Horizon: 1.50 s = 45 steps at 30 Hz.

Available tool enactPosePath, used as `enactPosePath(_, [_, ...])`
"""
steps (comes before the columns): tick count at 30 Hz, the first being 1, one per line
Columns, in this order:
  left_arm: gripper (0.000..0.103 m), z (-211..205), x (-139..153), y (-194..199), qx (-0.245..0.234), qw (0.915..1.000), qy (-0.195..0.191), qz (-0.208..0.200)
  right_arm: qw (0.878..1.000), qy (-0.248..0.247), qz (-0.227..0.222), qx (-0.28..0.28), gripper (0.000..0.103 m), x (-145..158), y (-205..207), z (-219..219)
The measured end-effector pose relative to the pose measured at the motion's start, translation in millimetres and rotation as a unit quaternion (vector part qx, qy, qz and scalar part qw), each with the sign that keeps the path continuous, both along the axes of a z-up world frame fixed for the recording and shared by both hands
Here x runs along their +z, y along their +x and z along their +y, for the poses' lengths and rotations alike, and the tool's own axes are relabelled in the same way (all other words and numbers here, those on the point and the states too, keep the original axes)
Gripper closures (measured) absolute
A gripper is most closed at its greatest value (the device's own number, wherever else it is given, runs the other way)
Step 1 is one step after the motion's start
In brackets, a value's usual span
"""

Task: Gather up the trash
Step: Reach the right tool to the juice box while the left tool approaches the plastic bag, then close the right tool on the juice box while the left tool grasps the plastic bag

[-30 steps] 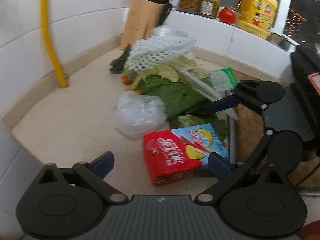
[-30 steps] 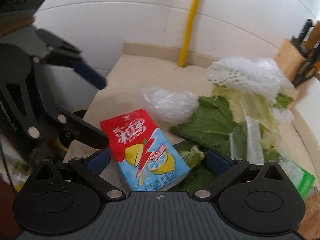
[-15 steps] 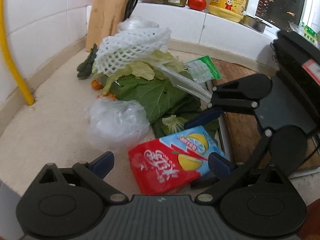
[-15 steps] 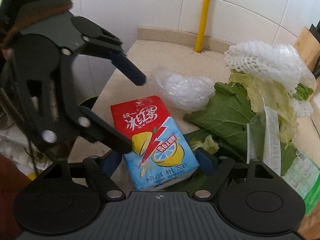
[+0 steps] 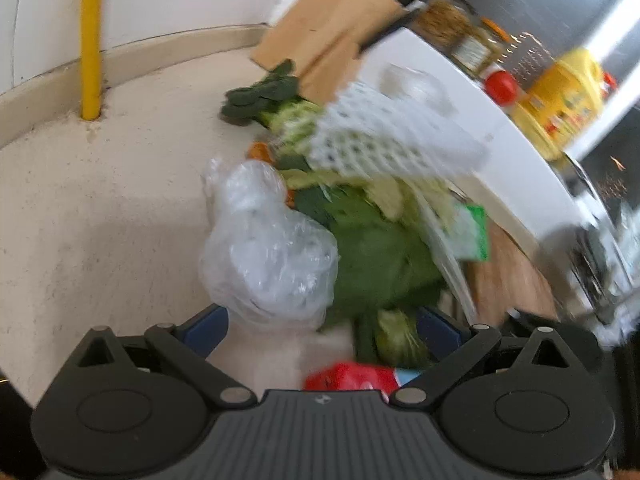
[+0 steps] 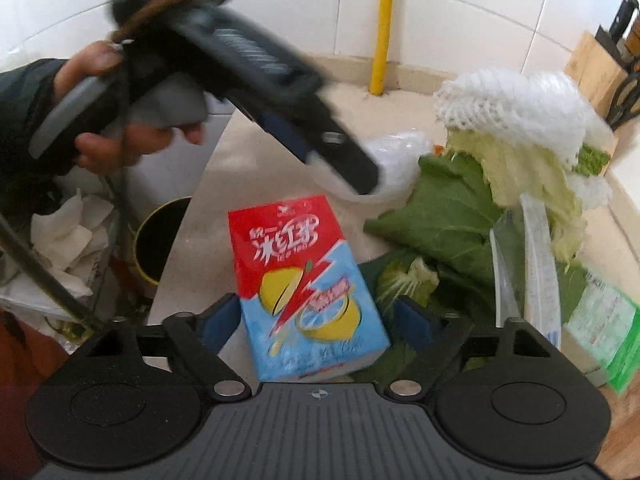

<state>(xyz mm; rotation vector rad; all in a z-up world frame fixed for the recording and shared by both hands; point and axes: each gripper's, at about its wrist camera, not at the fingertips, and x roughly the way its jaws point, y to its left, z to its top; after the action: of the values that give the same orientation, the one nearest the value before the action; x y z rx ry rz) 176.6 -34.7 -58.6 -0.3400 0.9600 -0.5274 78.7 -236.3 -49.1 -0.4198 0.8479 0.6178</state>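
Note:
A red and blue iced-tea carton (image 6: pixel 304 284) lies on the beige counter between the open fingers of my right gripper (image 6: pixel 316 320); the pads stand beside it, contact unclear. Its red end shows low in the left wrist view (image 5: pixel 352 376). A crumpled clear plastic bag (image 5: pixel 268 256) lies just ahead of my open left gripper (image 5: pixel 320 324), which hovers over the pile. Behind are green leaves (image 5: pixel 372 248), pale cabbage (image 6: pixel 524 176), a white foam net (image 5: pixel 384 140) and a green wrapper (image 6: pixel 604 320). The left gripper also shows from the right wrist view (image 6: pixel 348 172), tilted down toward the bag.
A yellow pipe (image 5: pixel 90 40) runs up the tiled wall. A wooden knife block (image 5: pixel 328 36), jars, a tomato (image 5: pixel 500 86) and a yellow bottle (image 5: pixel 560 100) stand at the back. A dark bin (image 6: pixel 160 240) and crumpled paper (image 6: pixel 68 236) sit below the counter's left edge.
My left gripper has swung forward and up over the pile, leaving the carton at its lower edge; the view is blurred by motion. My right gripper has moved closer around the carton.

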Motion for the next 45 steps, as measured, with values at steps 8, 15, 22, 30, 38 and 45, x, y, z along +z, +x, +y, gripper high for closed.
enactPosePath(8, [0.006, 1.3, 15.5, -2.6, 0.026, 0.9921, 0.111, -0.052, 1.0, -0.003, -0.022, 0.004, 0.011, -1.3, 1.8, 14.7])
enactPosePath(15, [0.007, -14.7, 8.9, 31.2, 0.04, 0.9791, 0.184, -0.077, 1.0, 0.0, 0.001, -0.015, 0.028, -9.5, 6.8, 23.1])
enactPosePath(22, [0.03, -38.3, -15.4, 56.1, 0.022, 0.9668, 0.249, -0.055, 0.999, 0.002, 0.006, -0.034, 0.028, -11.9, 5.3, 22.3])
enactPosePath(30, [0.033, -40.8, -15.6, 57.3, 0.034, 0.9674, 0.246, -0.047, 0.998, 0.014, 0.023, -0.053, 0.027, -25.0, 9.6, 20.4])
enactPosePath(38, [0.059, -28.8, -9.2, 23.6, 0.069, 0.972, 0.221, -0.04, 0.991, 0.084, 0.056, -0.084, 0.03, -18.1, 12.8, -7.9])
enactPosePath(45, [0.064, -3.1, 8.3, -26.4, 0.078, 0.9758, 0.197, -0.052, 0.978, 0.139, 0.052, -0.146, 0.031, 0.0, 3.6, -32.1])
